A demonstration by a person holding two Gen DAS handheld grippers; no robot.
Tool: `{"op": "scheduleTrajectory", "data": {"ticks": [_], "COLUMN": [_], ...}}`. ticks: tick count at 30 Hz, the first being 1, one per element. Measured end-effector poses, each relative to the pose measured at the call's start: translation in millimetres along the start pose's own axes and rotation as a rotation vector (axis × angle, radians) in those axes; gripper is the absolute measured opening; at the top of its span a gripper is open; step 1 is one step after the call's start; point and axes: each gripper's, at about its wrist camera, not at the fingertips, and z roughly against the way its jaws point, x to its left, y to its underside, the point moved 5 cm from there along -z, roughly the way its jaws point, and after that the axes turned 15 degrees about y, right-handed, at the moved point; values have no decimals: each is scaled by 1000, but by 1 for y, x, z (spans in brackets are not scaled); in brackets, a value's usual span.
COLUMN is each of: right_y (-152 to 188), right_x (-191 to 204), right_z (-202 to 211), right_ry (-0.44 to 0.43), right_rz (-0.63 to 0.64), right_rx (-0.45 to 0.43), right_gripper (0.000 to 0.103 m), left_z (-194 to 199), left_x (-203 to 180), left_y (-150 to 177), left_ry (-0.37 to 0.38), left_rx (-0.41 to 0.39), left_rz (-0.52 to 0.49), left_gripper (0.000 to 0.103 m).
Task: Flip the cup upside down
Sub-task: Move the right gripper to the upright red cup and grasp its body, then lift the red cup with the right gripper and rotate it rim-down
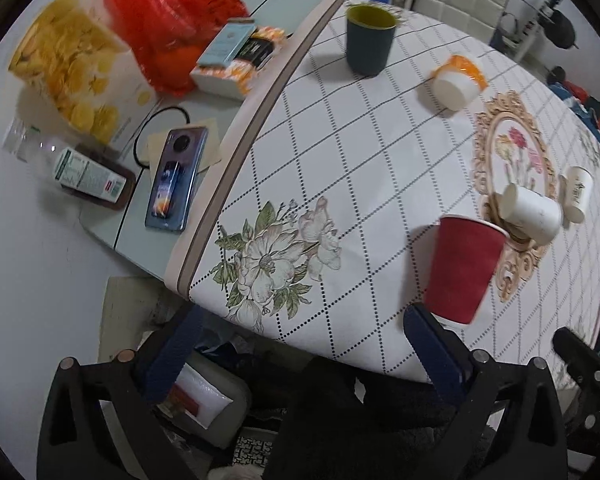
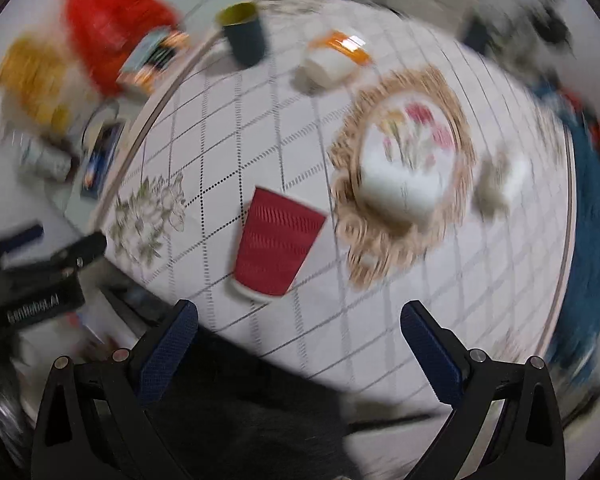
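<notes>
A red paper cup [image 1: 462,266] stands upright near the front edge of the table, its mouth up; in the blurred right wrist view the red cup [image 2: 278,246] sits just beyond my fingers. My left gripper [image 1: 300,320] is open and empty, its right fingertip [image 1: 420,320] close to the cup's base. My right gripper [image 2: 300,316] is open and empty, in front of the cup. The right gripper's tip also shows at the lower right of the left wrist view [image 1: 580,354].
A dark cup with a yellow inside [image 1: 370,38] stands upright at the back. A white and orange cup [image 1: 458,80], a white cup [image 1: 534,210] and a small printed cup [image 1: 578,192] lie on the flowered tablecloth [image 1: 340,160]. A phone [image 1: 176,178], boxes and bags sit left.
</notes>
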Motion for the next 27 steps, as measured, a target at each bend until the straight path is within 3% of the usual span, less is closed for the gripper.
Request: {"op": "scheduleTrajectory", "data": {"ticks": [7, 15, 18, 21, 27], "right_y": [-19, 33, 54, 65, 65], "right_x": [49, 100, 103, 100, 93], "right_z": [-12, -62, -84, -101, -129], "right_ry": [331, 629, 671, 682, 683], "right_rz": [738, 1711, 2015, 2229, 2488], "right_rx": [-252, -542, -611, -649, -696], "right_gripper": [103, 103, 103, 103, 103], "left_z": [-32, -74, -86, -96, -111], "left_x": [20, 42, 46, 51, 59], "left_y": [13, 24, 25, 27, 32], "left_ry": [-43, -51, -50, -47, -40], "left_rx": [50, 104, 114, 120, 138], "left_rz": [66, 148, 170, 194, 237], "left_gripper": [103, 103, 103, 103, 103]}}
